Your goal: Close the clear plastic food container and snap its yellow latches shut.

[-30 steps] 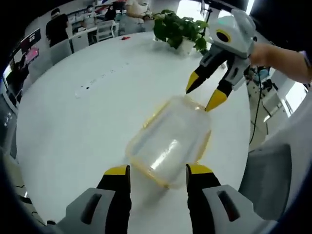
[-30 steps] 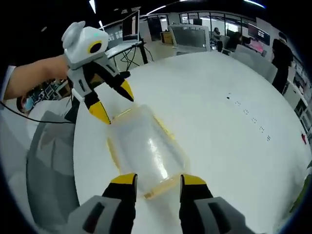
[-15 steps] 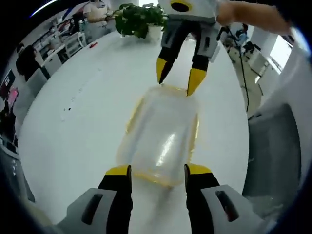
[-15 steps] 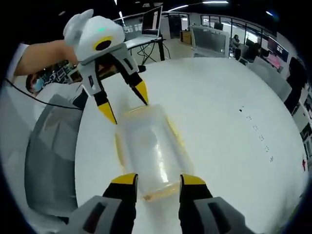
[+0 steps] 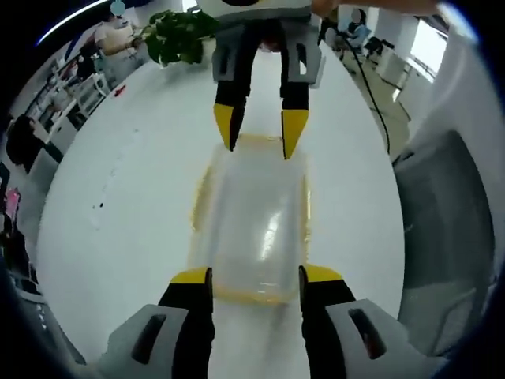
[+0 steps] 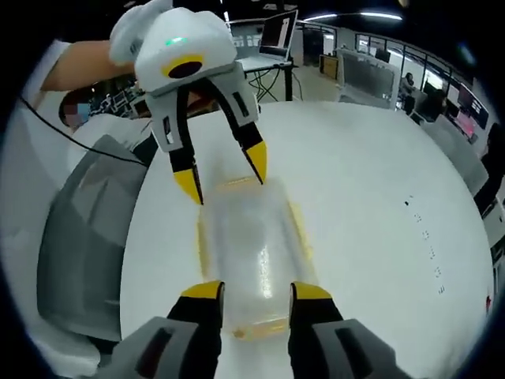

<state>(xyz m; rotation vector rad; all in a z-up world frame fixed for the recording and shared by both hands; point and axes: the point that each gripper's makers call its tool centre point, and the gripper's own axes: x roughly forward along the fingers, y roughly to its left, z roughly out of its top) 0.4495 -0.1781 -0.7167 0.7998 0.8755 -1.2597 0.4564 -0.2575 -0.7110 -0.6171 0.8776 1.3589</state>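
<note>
Two spread tools, left tool (image 5: pixel 248 276) and right tool (image 6: pixel 252 290), face along container (image 5: pixel 251 225) long axis (lid on).

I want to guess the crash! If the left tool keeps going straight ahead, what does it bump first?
Probably the clear container: its near end sits right between the left tool tips. Beyond it waits the right tool.
</note>
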